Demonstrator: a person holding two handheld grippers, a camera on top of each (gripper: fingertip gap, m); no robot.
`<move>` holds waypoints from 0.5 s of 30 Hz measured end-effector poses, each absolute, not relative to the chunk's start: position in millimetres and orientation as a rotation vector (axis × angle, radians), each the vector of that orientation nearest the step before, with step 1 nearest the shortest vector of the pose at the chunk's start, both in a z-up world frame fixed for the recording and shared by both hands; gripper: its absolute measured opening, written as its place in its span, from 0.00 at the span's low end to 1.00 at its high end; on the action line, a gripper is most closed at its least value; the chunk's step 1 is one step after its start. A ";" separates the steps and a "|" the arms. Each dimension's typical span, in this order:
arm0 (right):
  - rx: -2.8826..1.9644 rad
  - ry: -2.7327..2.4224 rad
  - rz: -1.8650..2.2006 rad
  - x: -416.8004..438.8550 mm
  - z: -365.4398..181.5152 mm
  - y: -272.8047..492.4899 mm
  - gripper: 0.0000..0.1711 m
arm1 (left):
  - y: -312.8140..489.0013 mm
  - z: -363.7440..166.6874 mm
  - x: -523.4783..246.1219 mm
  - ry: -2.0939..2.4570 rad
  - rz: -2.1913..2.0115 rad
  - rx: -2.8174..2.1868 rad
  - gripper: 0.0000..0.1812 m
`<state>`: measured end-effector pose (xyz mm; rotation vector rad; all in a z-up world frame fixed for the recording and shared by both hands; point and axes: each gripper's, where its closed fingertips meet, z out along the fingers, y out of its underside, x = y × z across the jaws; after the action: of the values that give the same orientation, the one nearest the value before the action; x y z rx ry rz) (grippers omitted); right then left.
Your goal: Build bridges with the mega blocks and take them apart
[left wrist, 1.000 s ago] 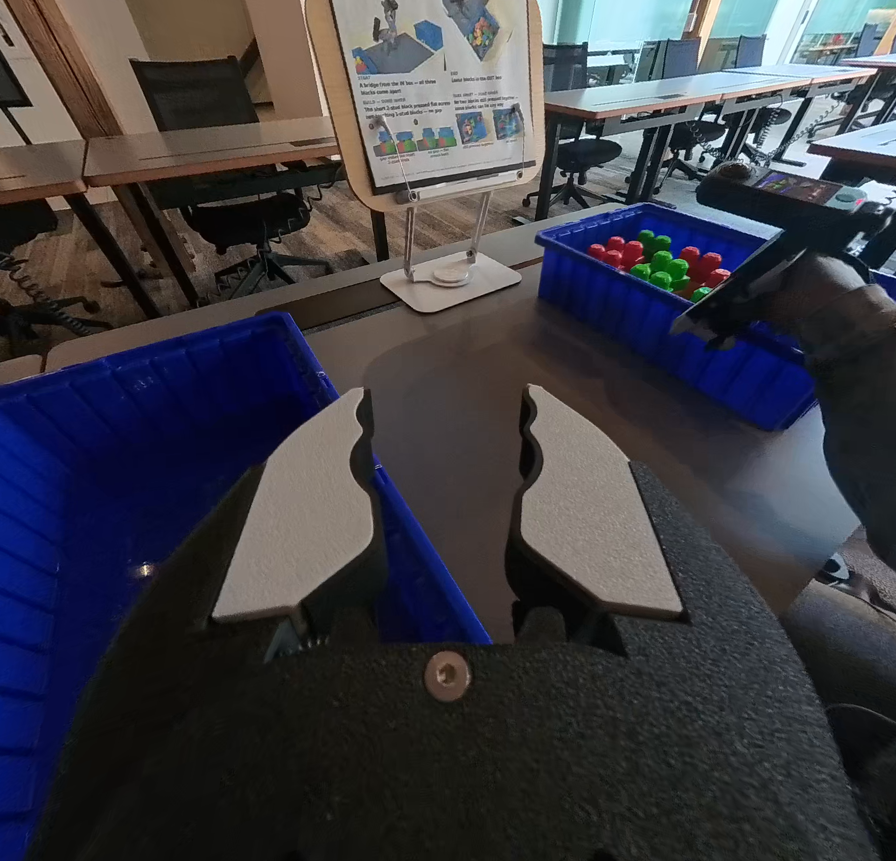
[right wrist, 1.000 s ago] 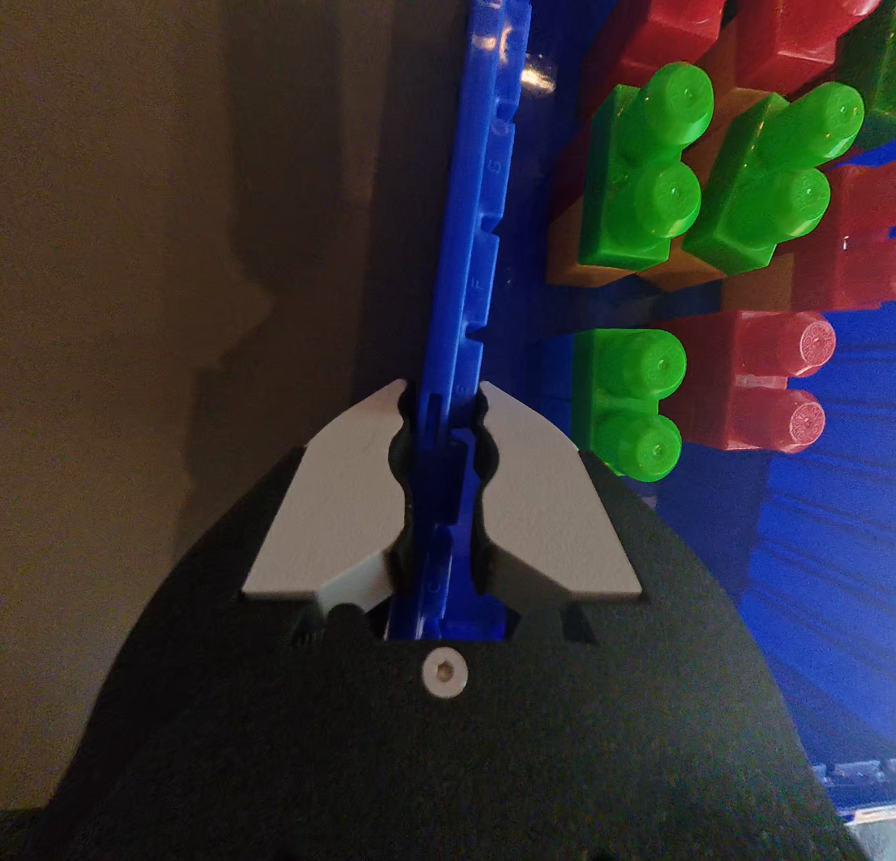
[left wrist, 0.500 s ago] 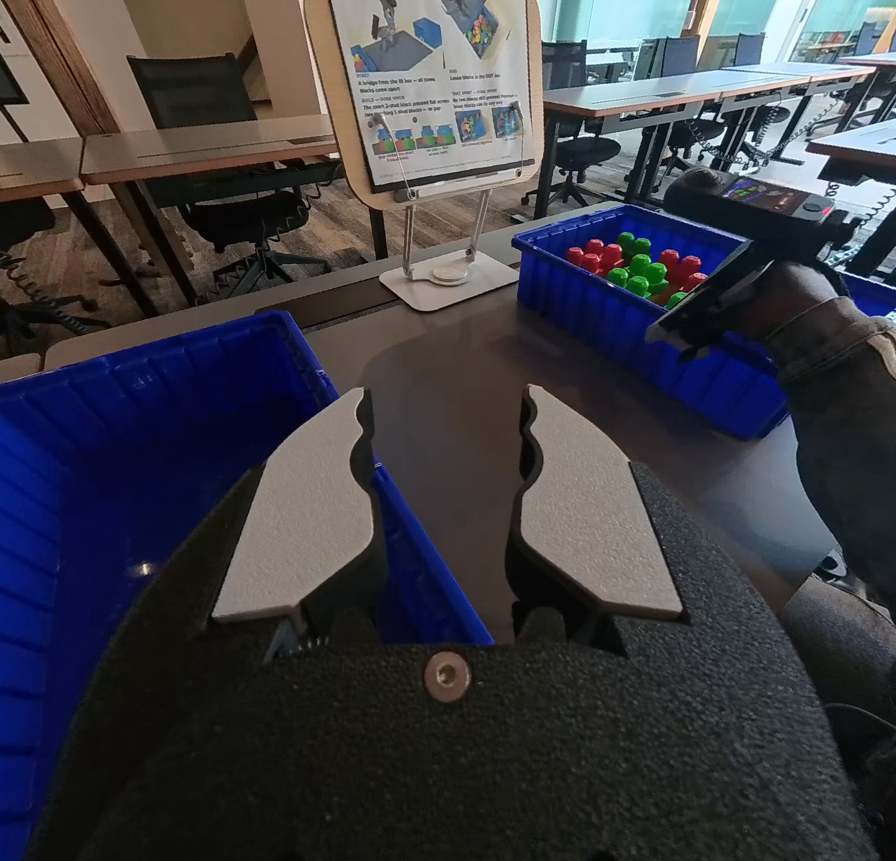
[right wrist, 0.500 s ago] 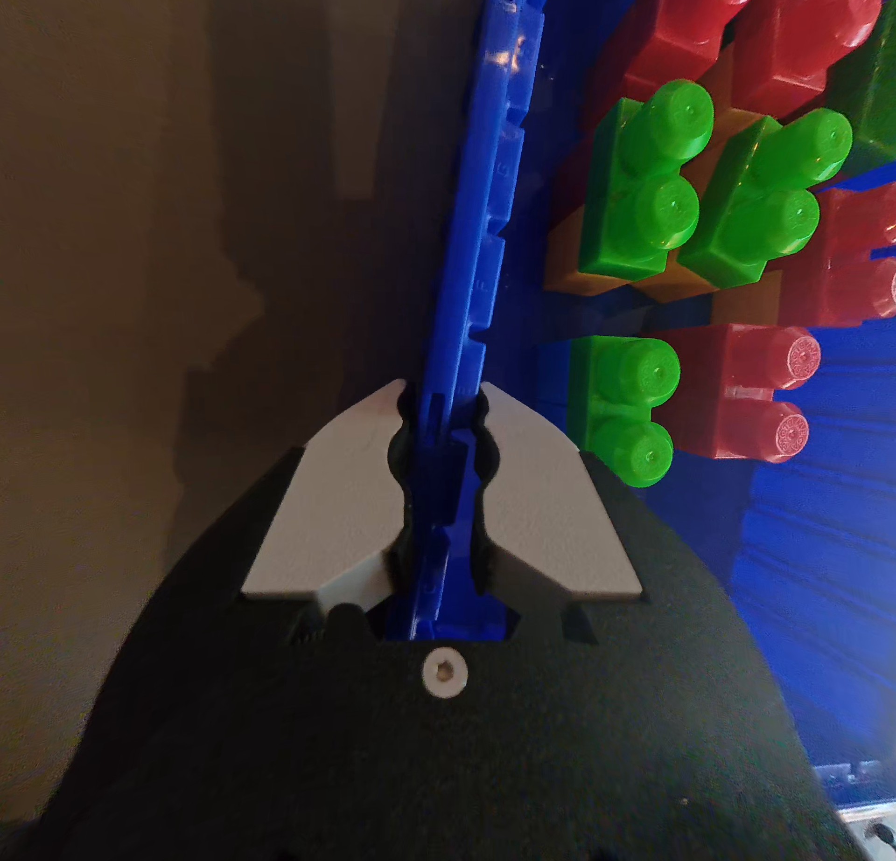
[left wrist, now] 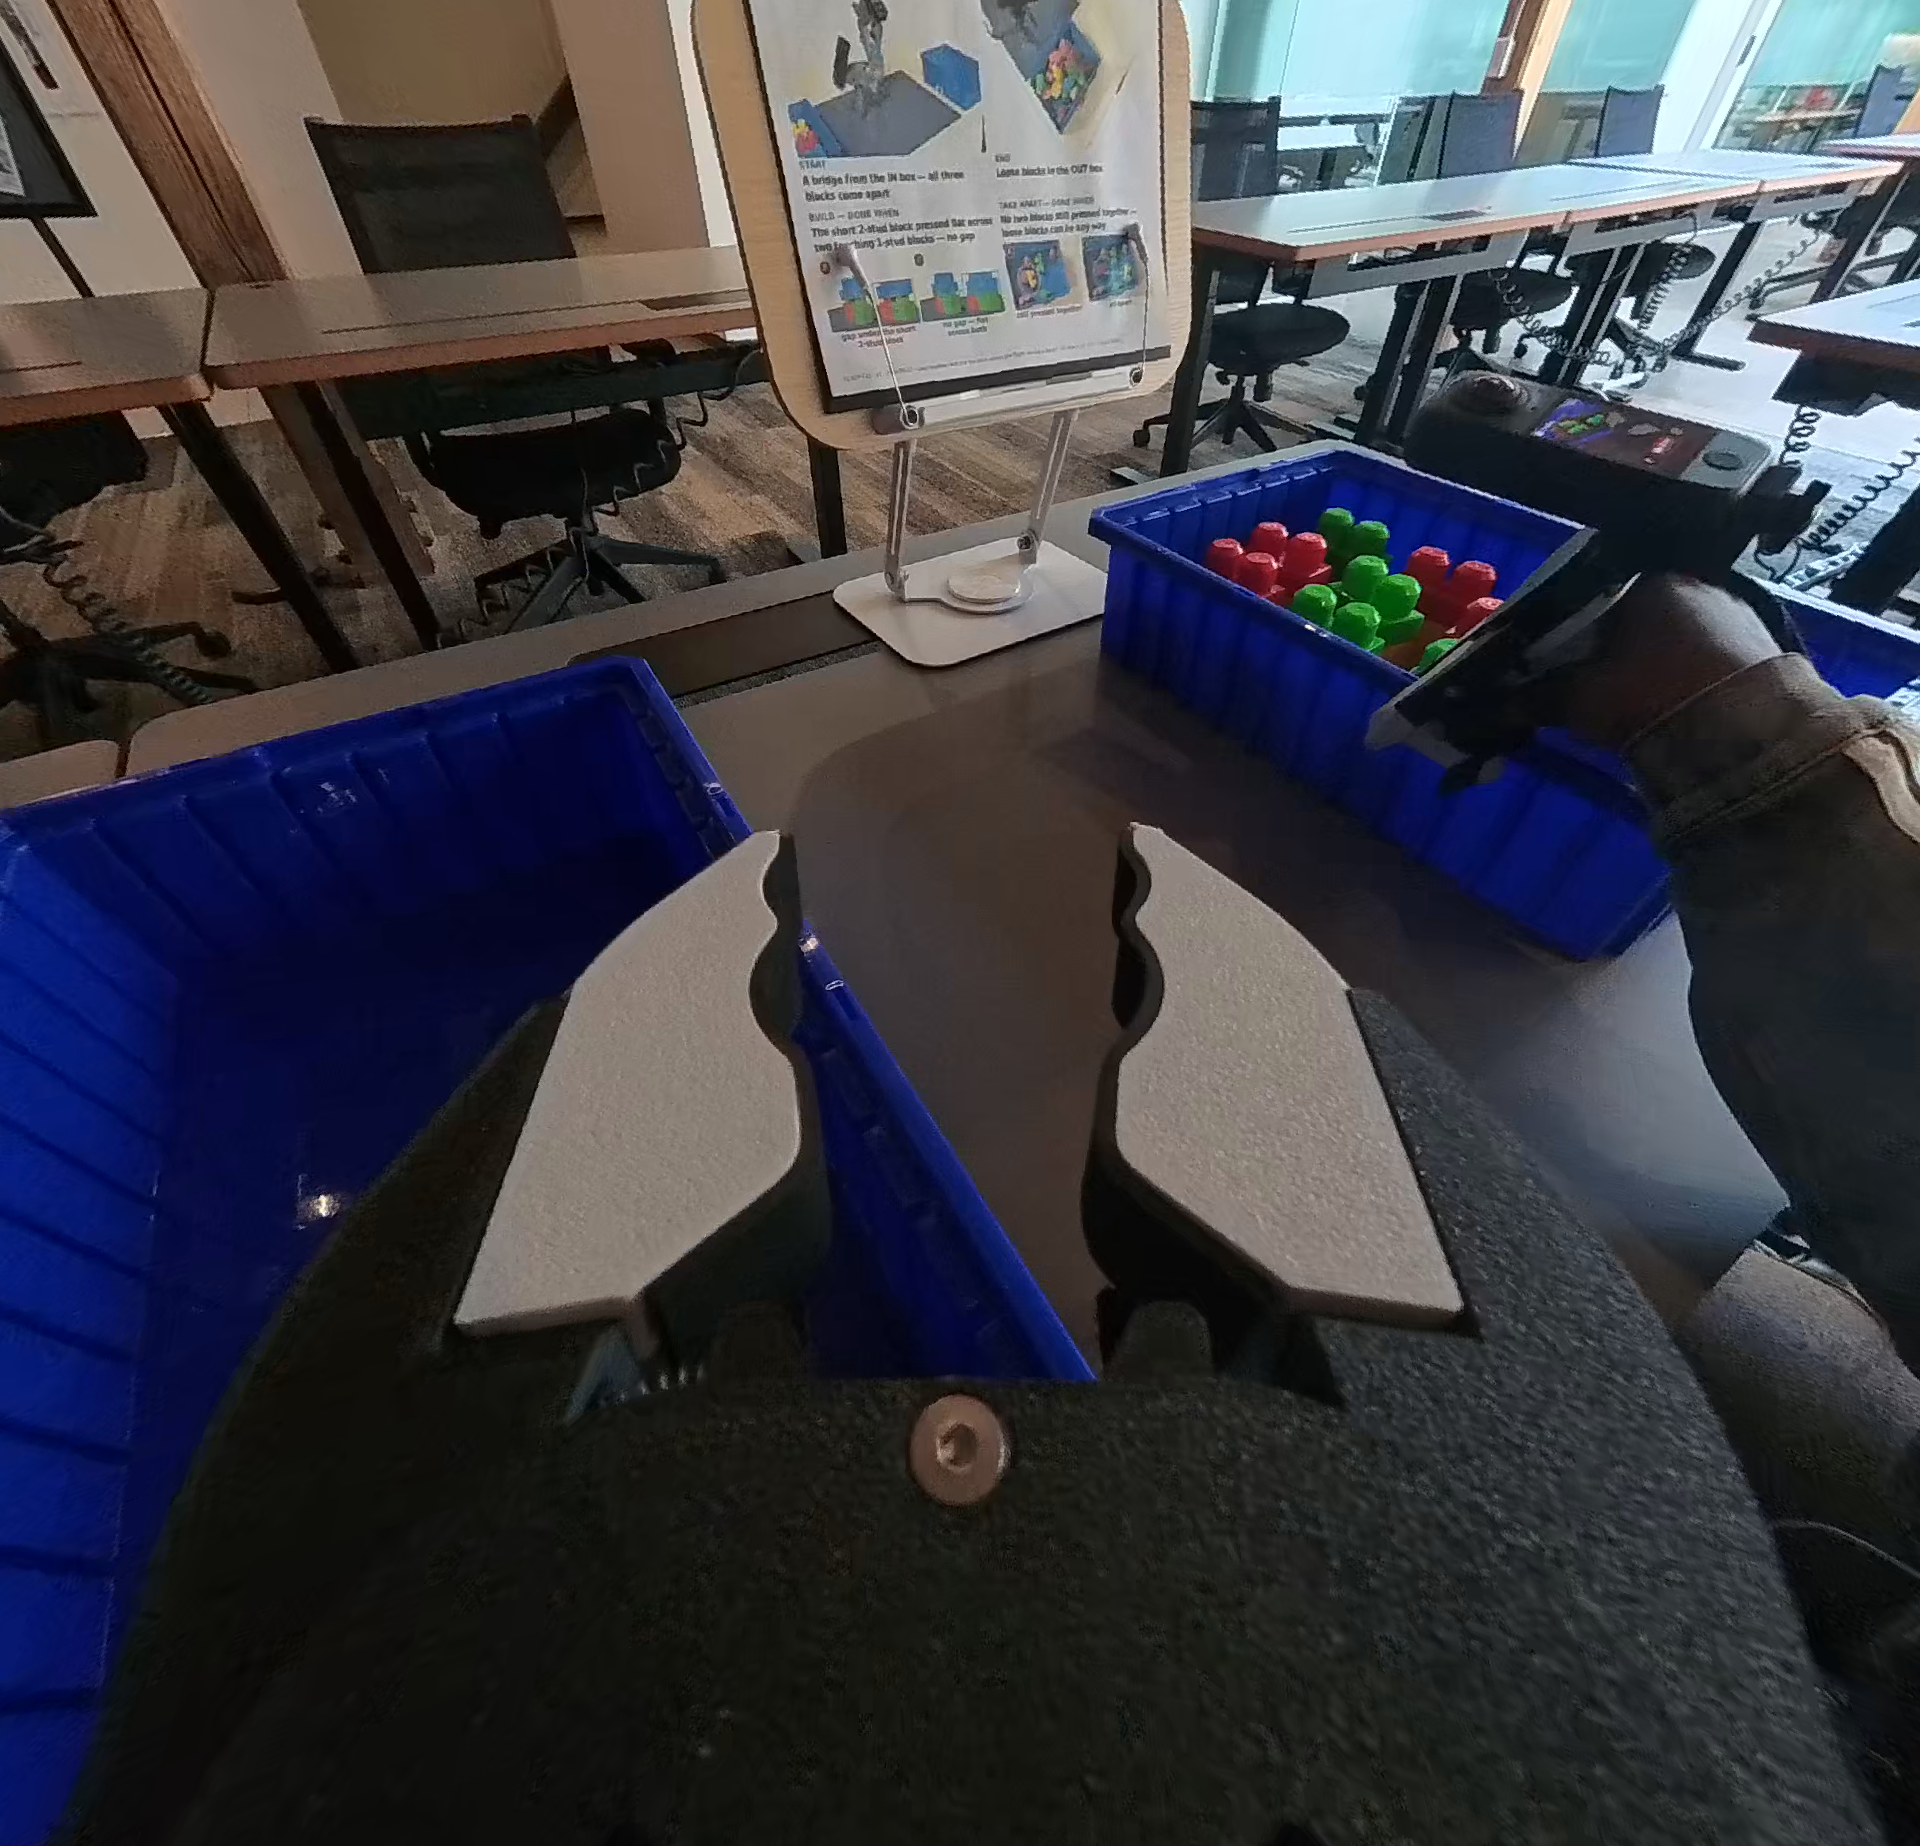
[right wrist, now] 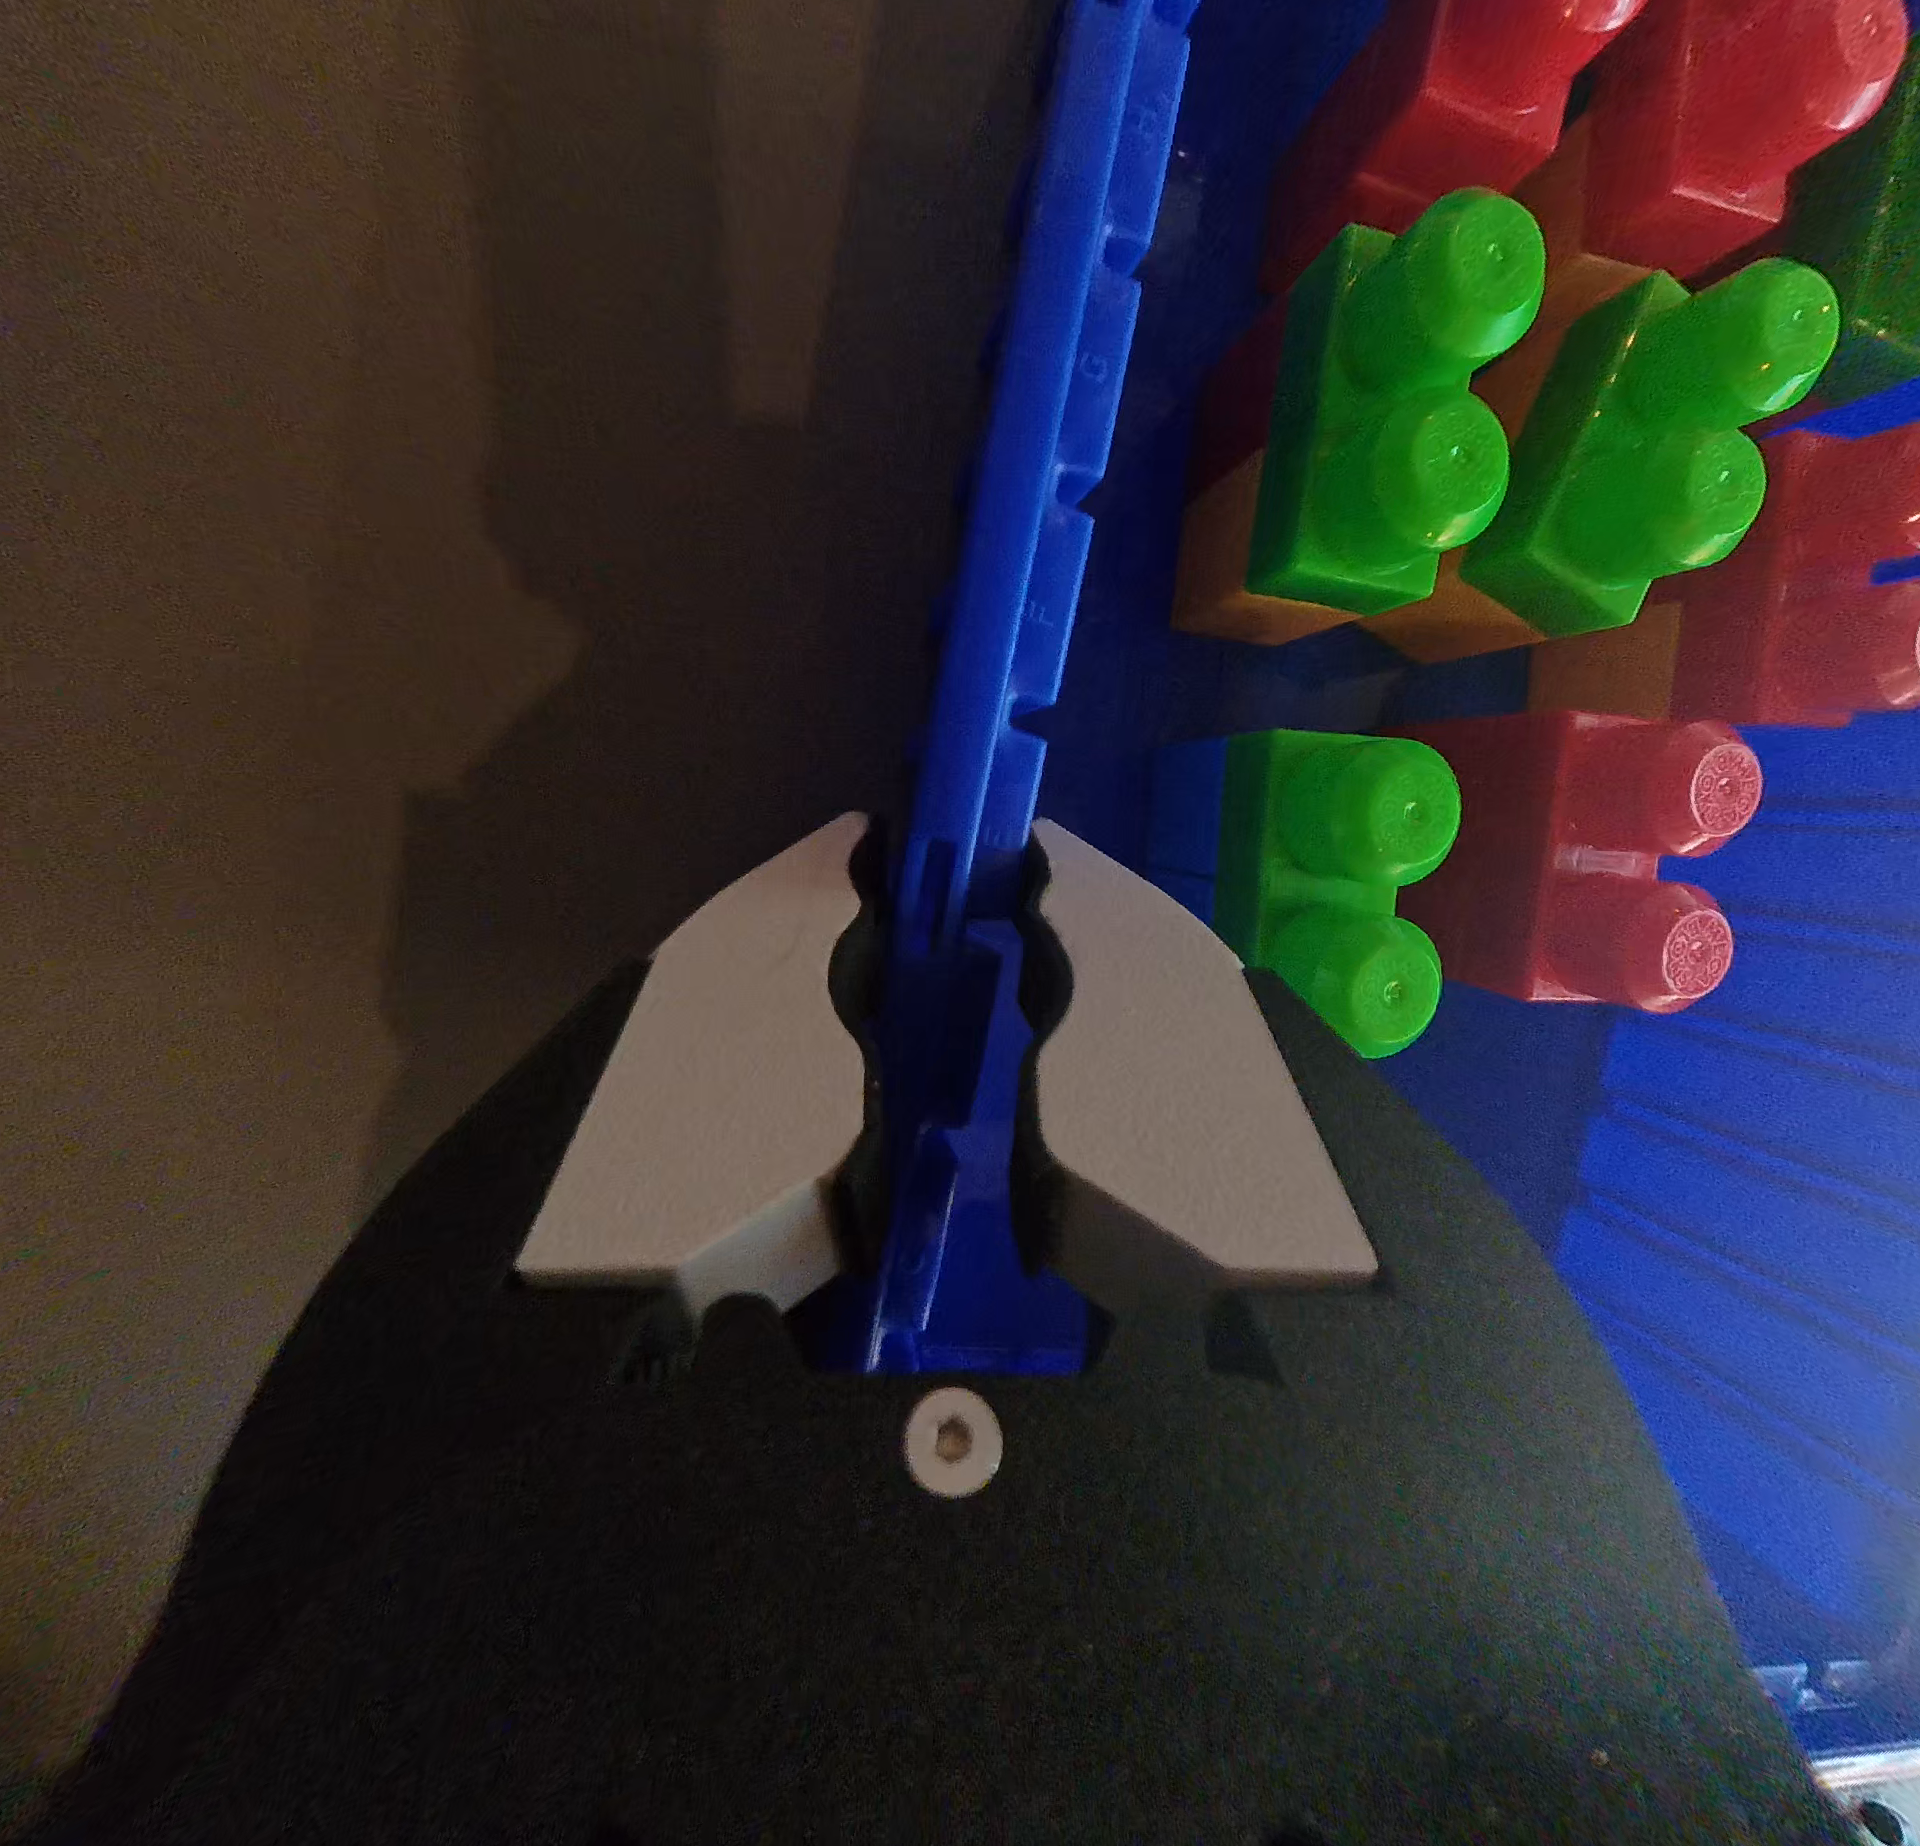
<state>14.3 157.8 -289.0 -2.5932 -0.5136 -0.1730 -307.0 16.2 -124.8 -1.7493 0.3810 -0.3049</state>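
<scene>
Right tool (right wrist: 951,840) clamped on block bin's rim (right wrist: 1060,508), left tool (left wrist: 951,861) agape over empty bin (left wrist: 312,923), two blue bins on counter (left wrist: 997,809), three green blocks (right wrist: 1392,414) at right.

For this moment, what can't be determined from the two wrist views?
- Near blue bin, left wrist view: its floor is partly hidden by the open left gripper and cut off by the frame edge.
- Block bin, right wrist view: the right gripper clamps its wall; blocks run off the top and right edges, so no count.
- Right gripper's fingertips, left wrist view: hidden behind its own body.
</scene>
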 end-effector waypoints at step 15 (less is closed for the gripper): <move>-2.486 -0.585 -0.022 -1.3 -283.2 162.3 0.31 | 20.4 -139.7 -313.4 0.379 -0.265 -1.815 0.33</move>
<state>-1.3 162.3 -283.2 -2.4859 -0.5849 -0.0222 -313.4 20.4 -139.7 -1.8151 0.3789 -0.2655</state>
